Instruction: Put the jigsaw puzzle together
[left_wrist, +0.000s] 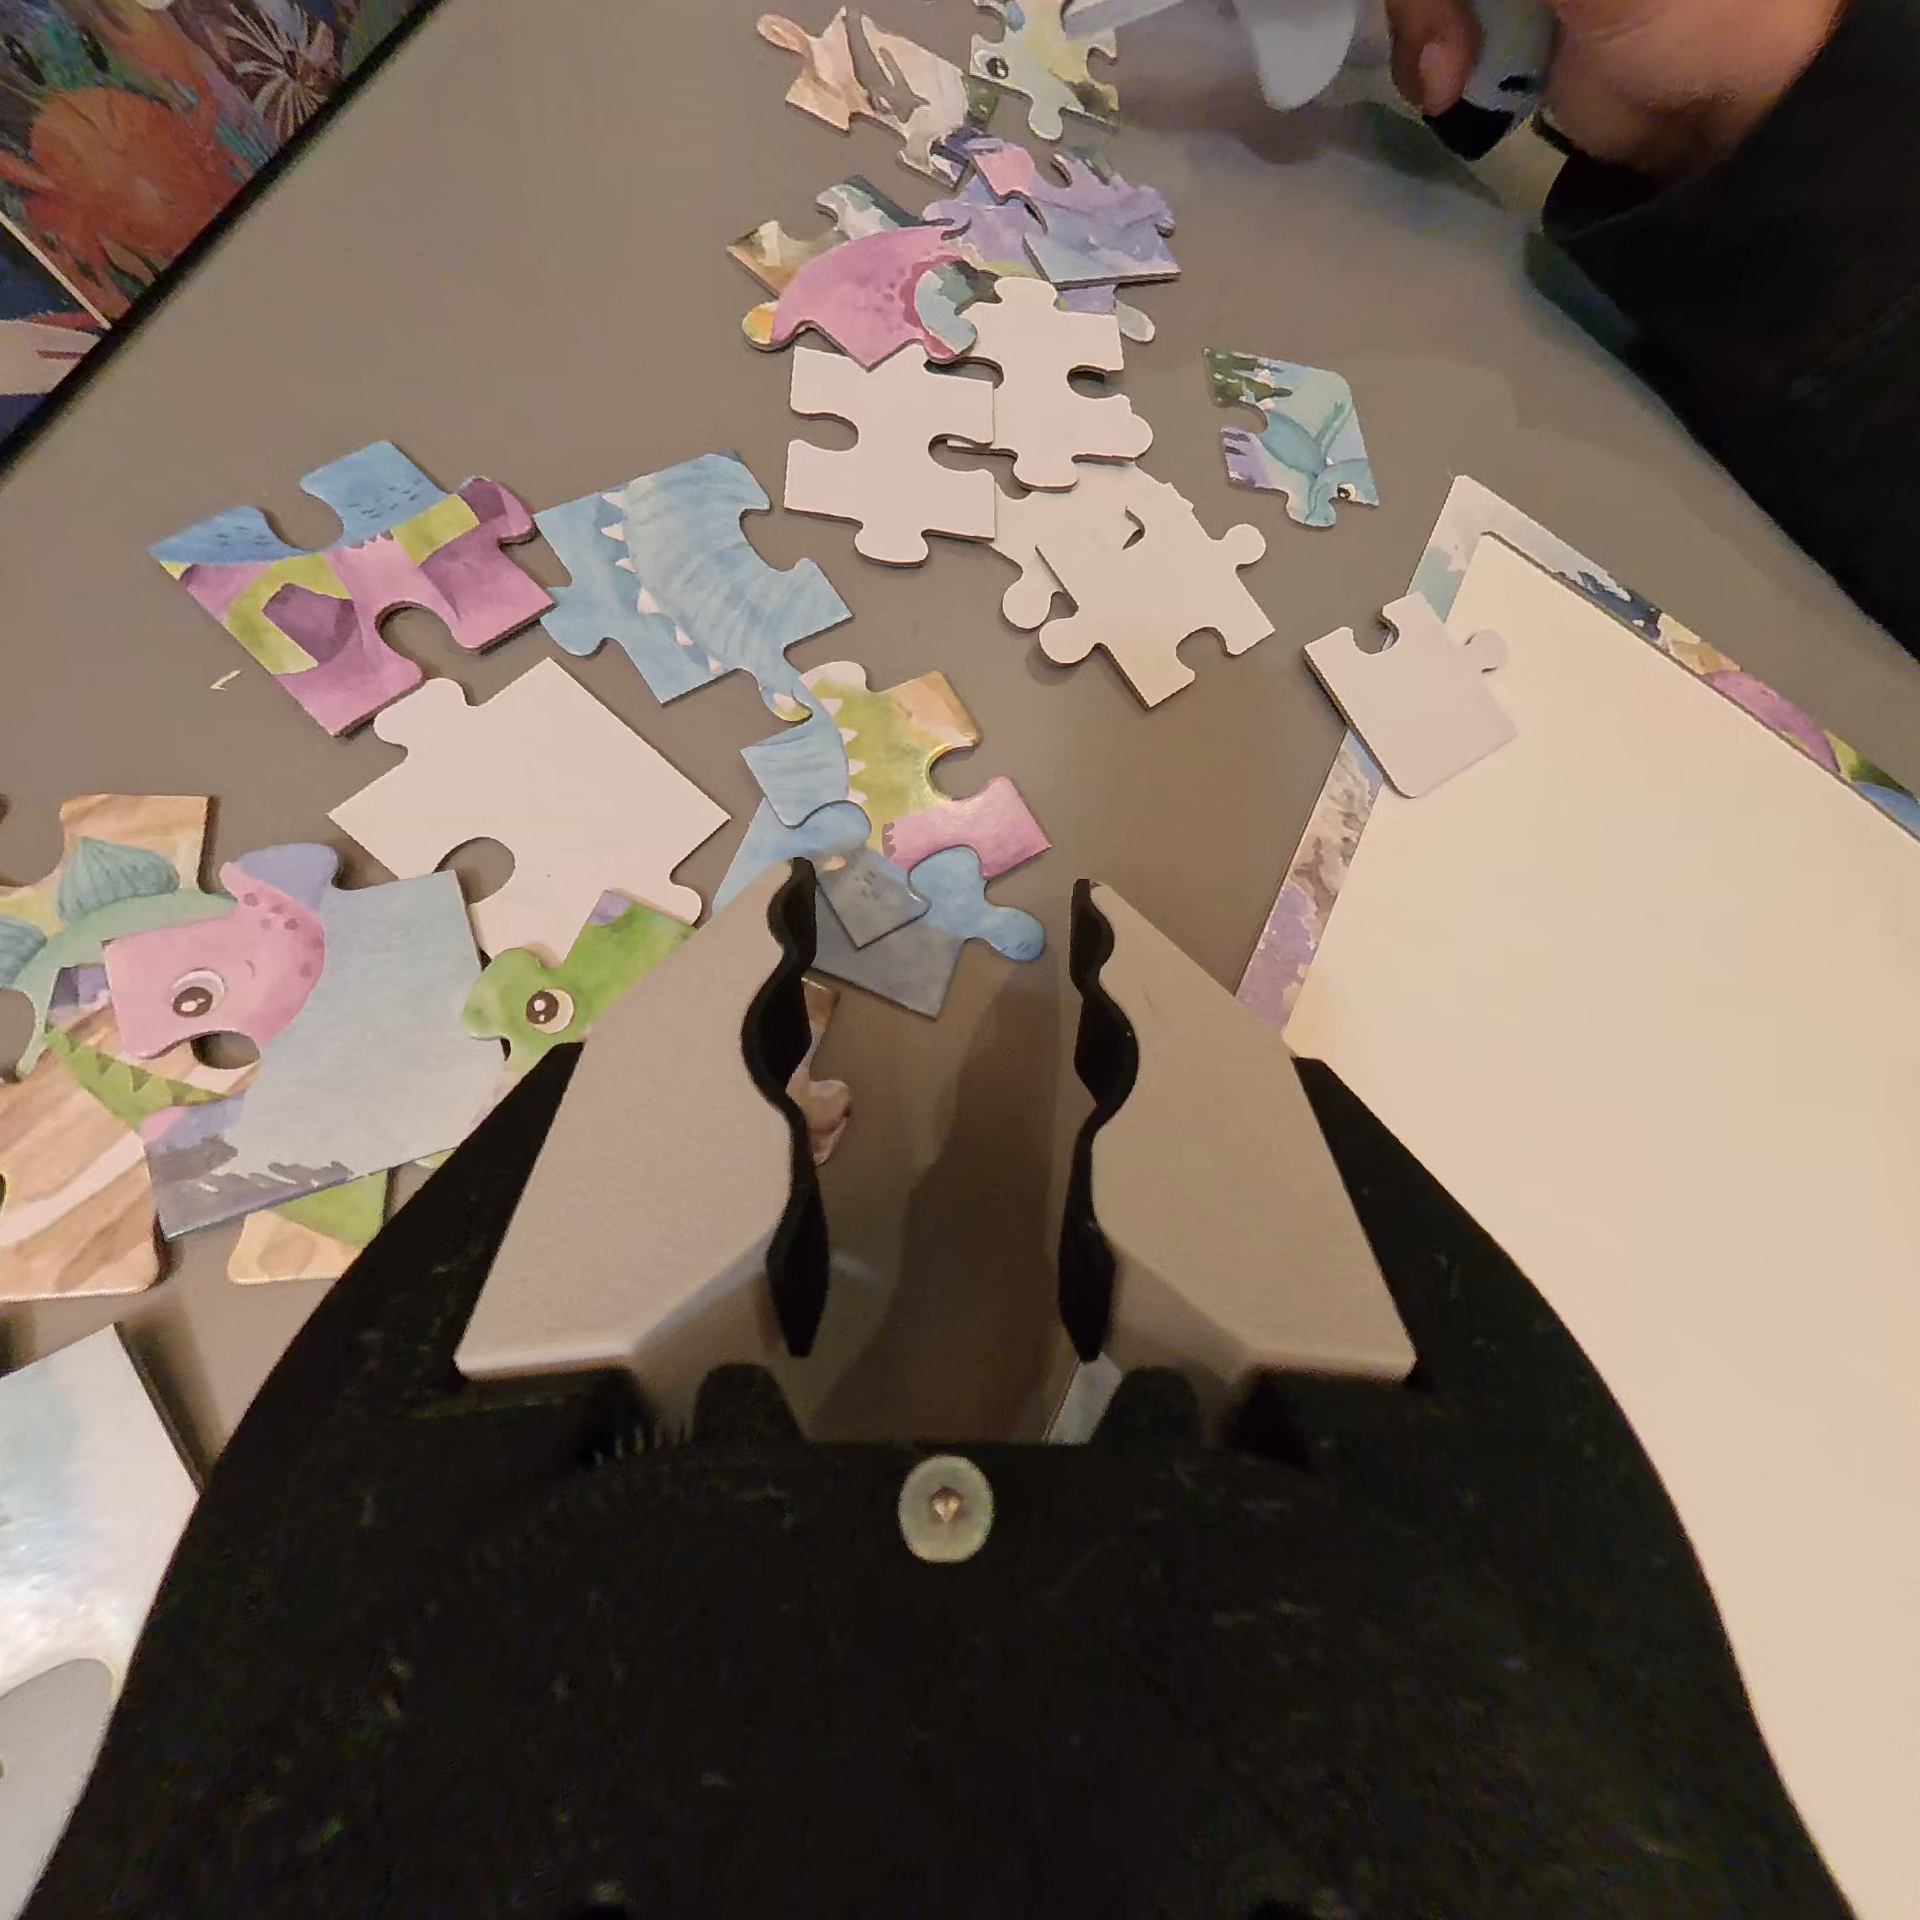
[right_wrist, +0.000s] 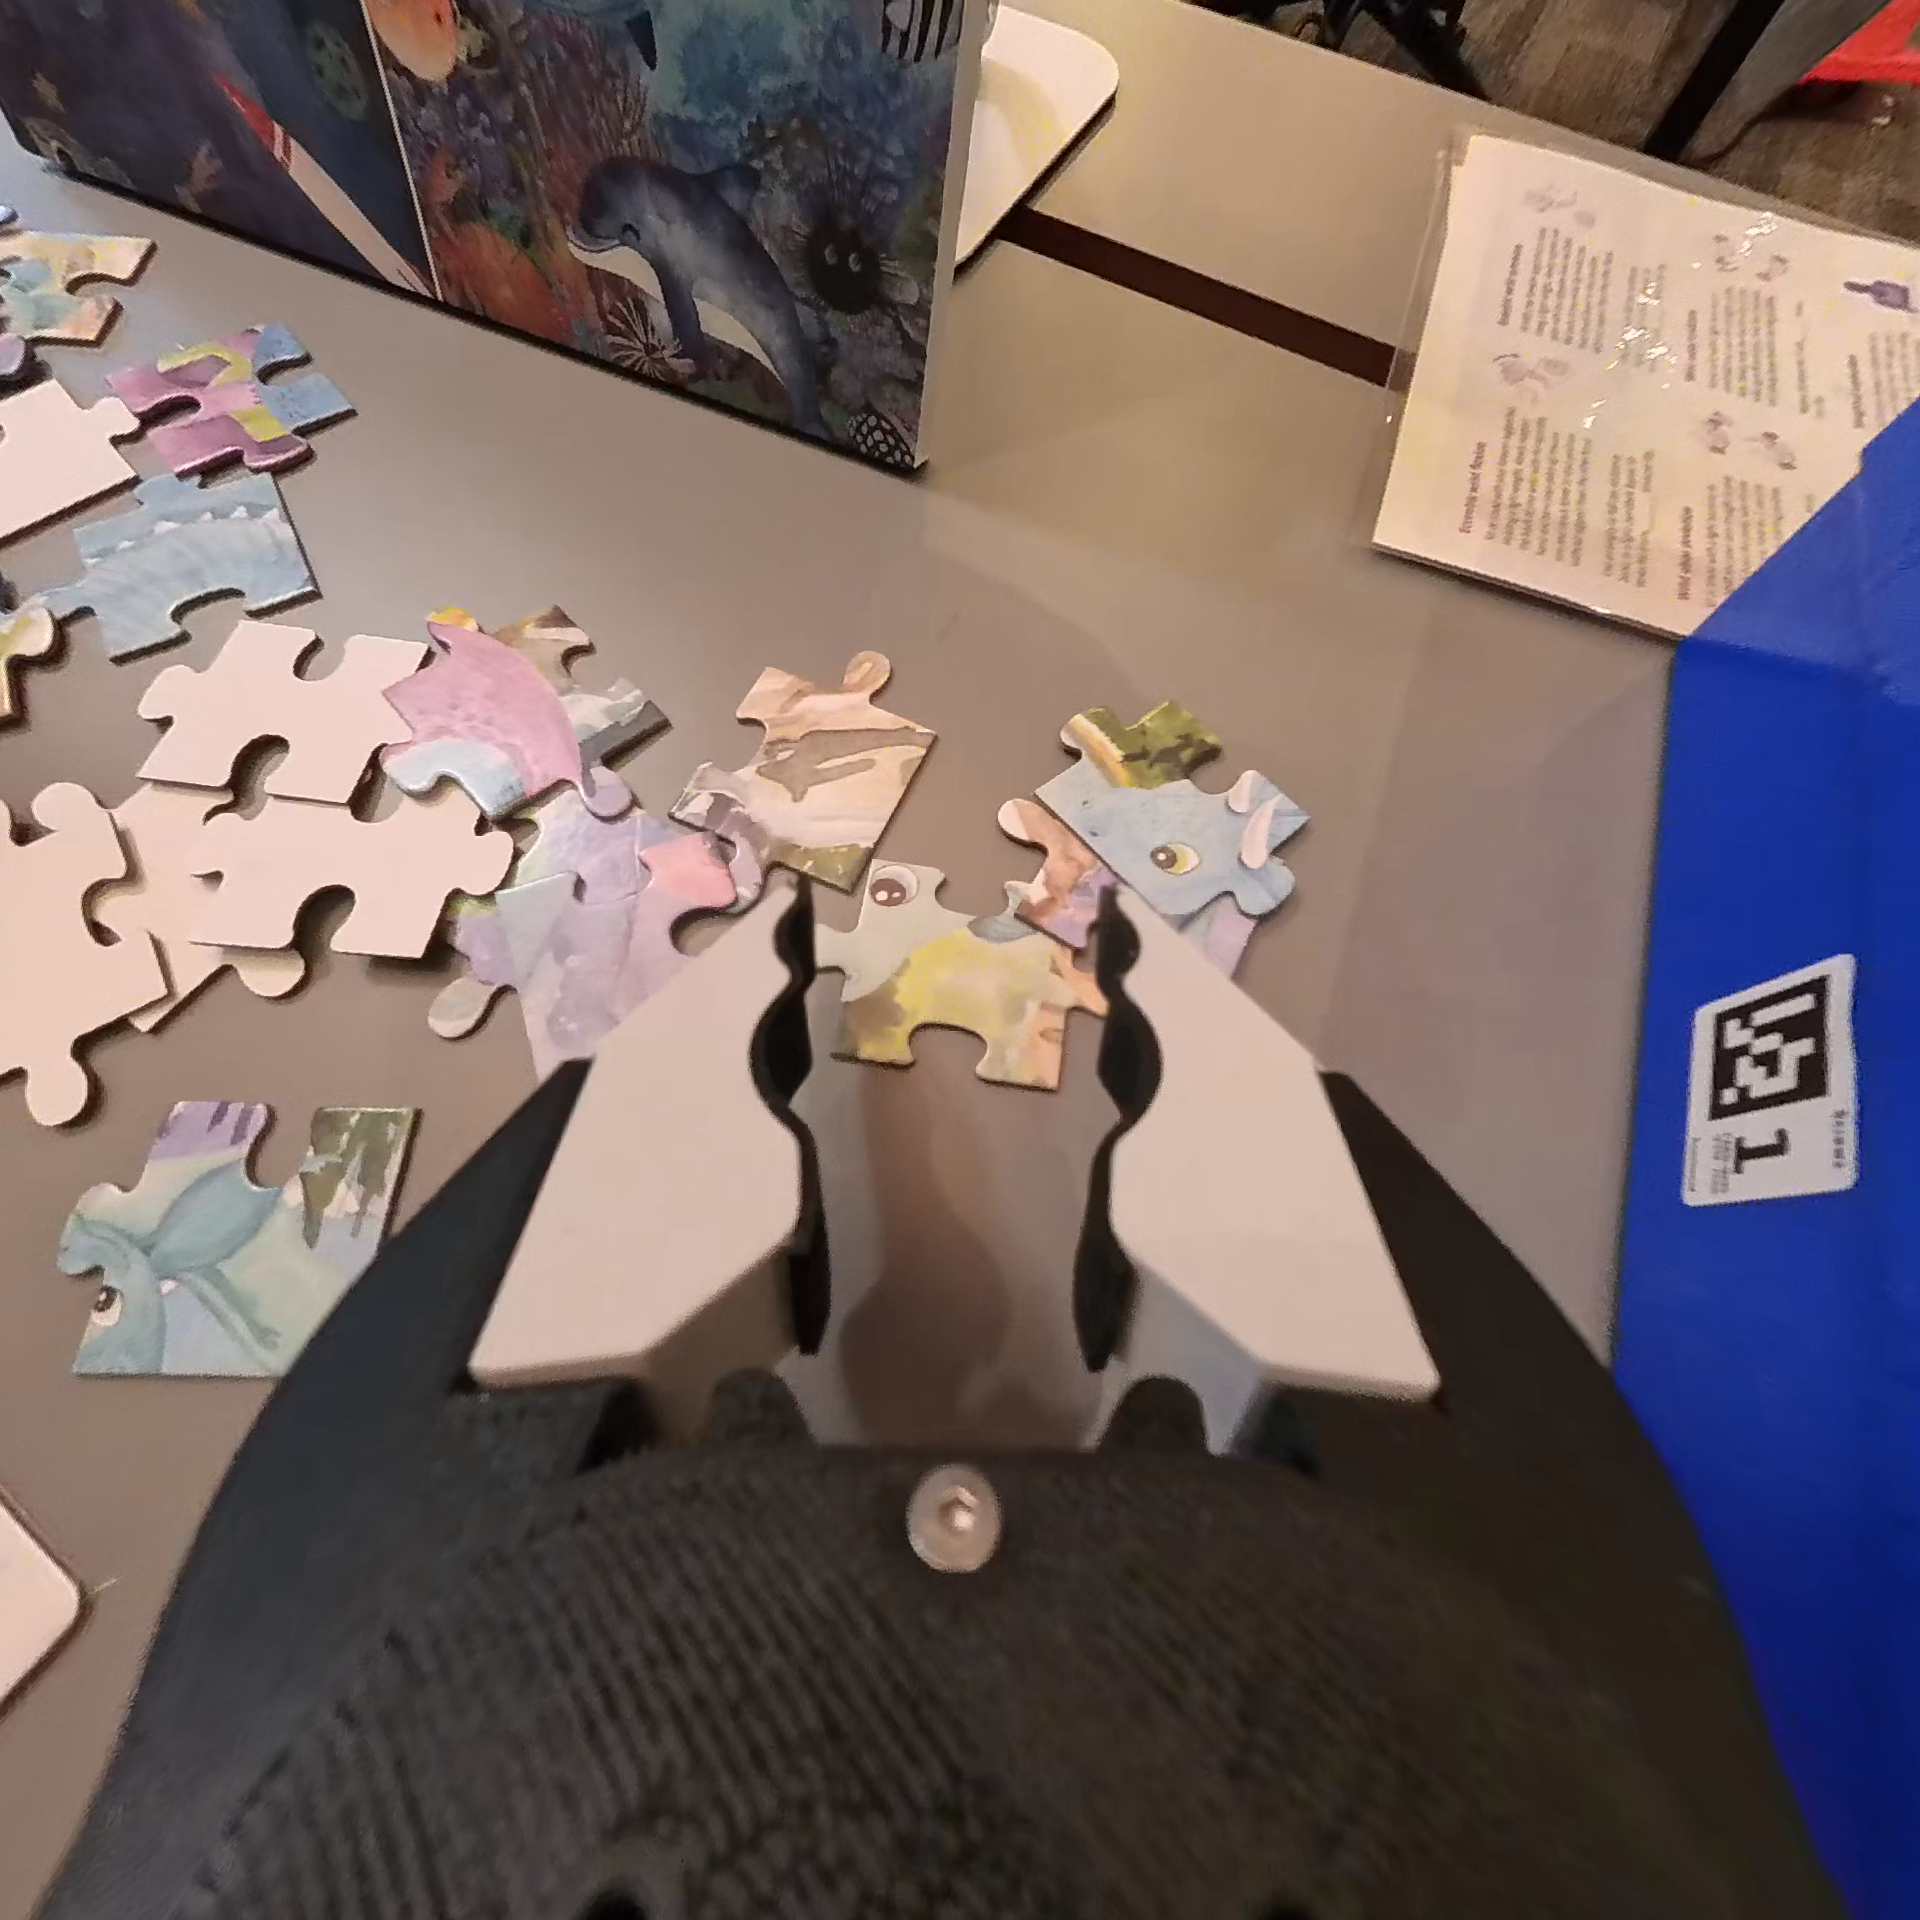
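My left gripper is spread wide with nothing between the jaws, hovering over the near end of a loose pile of jigsaw pieces on the grey table. Just past its tips lies a stacked cluster, green-and-pink piece on top of blue ones. Left of it a big blank-backed piece sits face down, with a purple-green piece and a blue scaly piece just beyond. Far centre I see more face-down white pieces overlapping. On the right is the puzzle tray, white inside with a printed border, one face-down piece resting on its far-left corner. Near left, the pink dino-head piece overlaps others.

My right gripper is also parted and empty, tips just above a yellow-green piece with an eye. The blue horned-dino piece sits just right of that, touching it, and the tan piece is just beyond. The puzzle box stands at far left, a printed sheet far right, a blue box with a marker tag at the right edge. In the left wrist view a person's hand shows at far right
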